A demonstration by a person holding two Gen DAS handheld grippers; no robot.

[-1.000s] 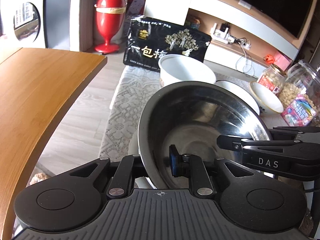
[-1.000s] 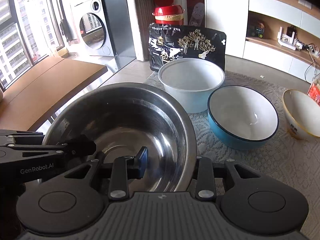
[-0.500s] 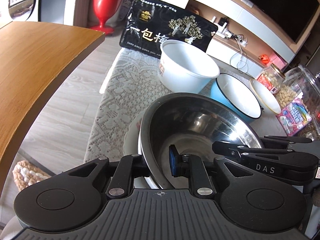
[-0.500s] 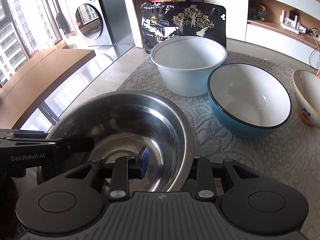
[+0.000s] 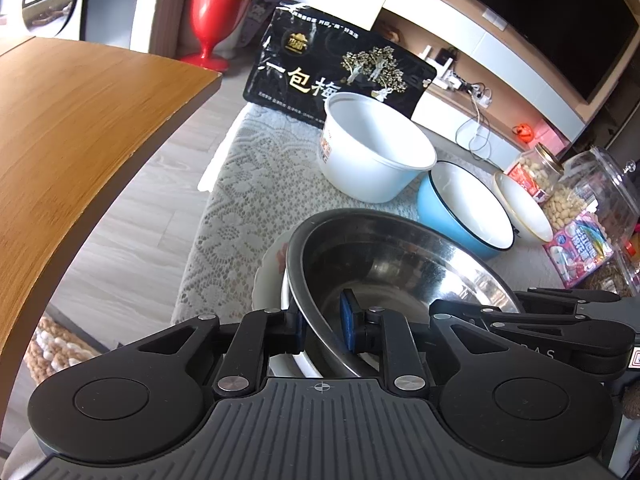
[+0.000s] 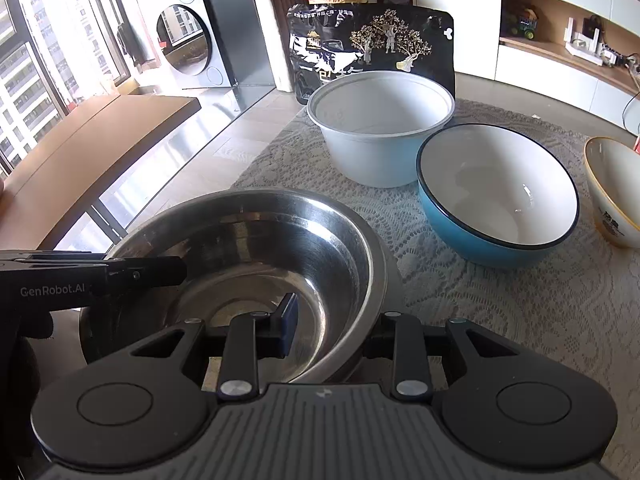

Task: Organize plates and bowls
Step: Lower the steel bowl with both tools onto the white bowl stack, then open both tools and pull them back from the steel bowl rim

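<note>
- The steel bowl [image 5: 384, 264] sits low on the lace-covered worktop [image 6: 500, 312] at 6 o'clock in both wrist views; it holds nothing, and it rests on a white plate [image 5: 270, 276] whose rim shows at its left in the left wrist view.
- The left gripper [image 5: 324, 326] straddles the steel bowl's near-left rim, one finger outside and the blue pad [image 5: 347, 316] inside; its jaws have just been opening and stand narrow with a gap at the wall, so they no longer pinch it.
- The right gripper [image 6: 332, 330] has its jaws narrow, closed on the steel bowl's near-right rim, one finger inside and one outside.
- A white tub [image 6: 380, 124] stands at 12 o'clock, empty; a red label on its side is too small to read.
- A blue bowl [image 6: 496, 196] with a white inside stands just right of the tub, empty.
- A cream bowl [image 6: 614, 192] with a yellow rim lies at 3 o'clock; the dark writing on its side is unreadable.
- Clear jars [image 5: 576, 196] at 3 o'clock in the left wrist view hold pale nuts or sweets.
- A black bag [image 5: 336, 76] behind the tub bears gold trees and large Chinese characters; "GenRobot.AI" reads on the left gripper's side in the right wrist view.
- The room: a wooden table [image 5: 72, 136] at 9 o'clock, a washing machine [image 6: 188, 40], a red bin [image 5: 220, 8], a dark television [image 5: 532, 12] at 1 o'clock.
</note>
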